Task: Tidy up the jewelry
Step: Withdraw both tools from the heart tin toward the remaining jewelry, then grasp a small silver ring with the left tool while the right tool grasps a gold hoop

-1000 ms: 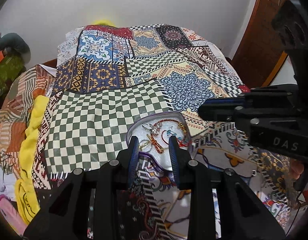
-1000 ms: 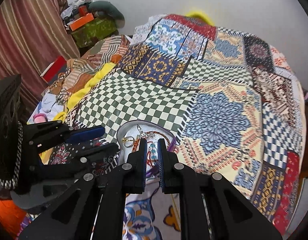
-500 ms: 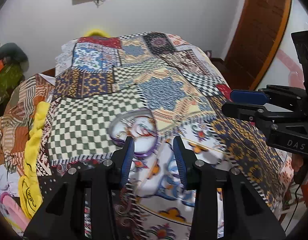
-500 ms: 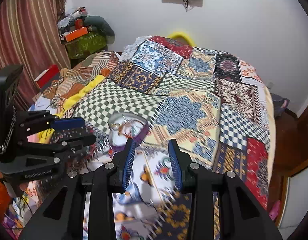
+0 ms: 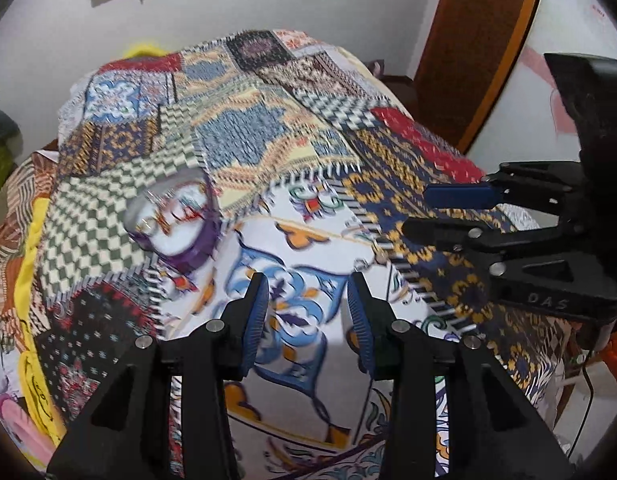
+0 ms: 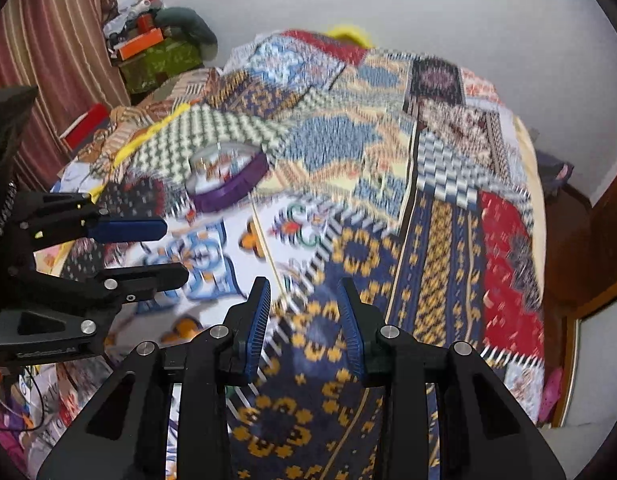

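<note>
From the left wrist we read "DAS" on the right gripper (image 5: 440, 212), which juts in sideways from the right. Our left gripper (image 5: 306, 320) tilts down over the patchwork bedspread (image 5: 300, 160), jaws apart with nothing between them. One purple-rimmed jewelry tray (image 5: 176, 220) sits on the bed, up-left.

From the right wrist, our right gripper (image 6: 304, 320) stands narrowly parted and empty; the tray (image 6: 228, 184) lies well beyond, up-left.

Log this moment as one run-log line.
task: organize jewelry | left gripper: open, empty | right gripper: open, empty | jewelry tray: on bedspread, ungripped, apart from both grippers
</note>
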### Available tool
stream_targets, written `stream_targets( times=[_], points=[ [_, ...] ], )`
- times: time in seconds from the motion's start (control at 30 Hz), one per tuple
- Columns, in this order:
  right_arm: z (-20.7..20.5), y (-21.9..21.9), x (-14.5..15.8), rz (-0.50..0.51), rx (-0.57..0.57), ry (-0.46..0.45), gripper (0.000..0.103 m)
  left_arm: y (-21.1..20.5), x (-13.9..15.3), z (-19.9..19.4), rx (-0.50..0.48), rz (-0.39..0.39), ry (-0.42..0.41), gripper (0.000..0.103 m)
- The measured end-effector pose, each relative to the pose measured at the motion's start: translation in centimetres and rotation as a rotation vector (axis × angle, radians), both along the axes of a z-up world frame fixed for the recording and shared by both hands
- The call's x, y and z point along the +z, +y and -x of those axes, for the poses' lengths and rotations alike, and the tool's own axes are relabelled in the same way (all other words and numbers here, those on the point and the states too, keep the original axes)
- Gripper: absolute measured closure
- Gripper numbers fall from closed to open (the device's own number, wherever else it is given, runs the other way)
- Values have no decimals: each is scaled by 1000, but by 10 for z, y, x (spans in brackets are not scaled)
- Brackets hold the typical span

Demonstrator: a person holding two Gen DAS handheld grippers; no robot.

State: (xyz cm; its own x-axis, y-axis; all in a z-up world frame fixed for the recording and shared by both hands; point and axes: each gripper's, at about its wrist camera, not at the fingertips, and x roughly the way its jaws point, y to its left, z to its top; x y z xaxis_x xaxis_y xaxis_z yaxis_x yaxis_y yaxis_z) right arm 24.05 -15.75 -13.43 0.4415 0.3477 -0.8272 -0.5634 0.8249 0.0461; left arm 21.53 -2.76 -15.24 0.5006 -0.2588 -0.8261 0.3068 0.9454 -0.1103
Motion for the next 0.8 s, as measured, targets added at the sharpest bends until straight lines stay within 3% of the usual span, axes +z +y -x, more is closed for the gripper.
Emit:
stream_targets(
  times=[0.1,0.43,0.53,0.57,0.8],
  points=[
    [5,0,-14,7,18,34,72,-2,-11,0,0,2,28,63],
    [4,10,-30,10,71,16,72,1,-30,-11,15,41,79,63],
    [3,8,-33,-17,71,19,75,-3,-30,-12,0,45,81,63],
    [3,6,-33,-22,66,15,80,-7,-31,-13,-10,45,80,63],
    [2,-4,-29,-61,56,12,80,-27,-32,-15,-64,45,63,63]
  ],
)
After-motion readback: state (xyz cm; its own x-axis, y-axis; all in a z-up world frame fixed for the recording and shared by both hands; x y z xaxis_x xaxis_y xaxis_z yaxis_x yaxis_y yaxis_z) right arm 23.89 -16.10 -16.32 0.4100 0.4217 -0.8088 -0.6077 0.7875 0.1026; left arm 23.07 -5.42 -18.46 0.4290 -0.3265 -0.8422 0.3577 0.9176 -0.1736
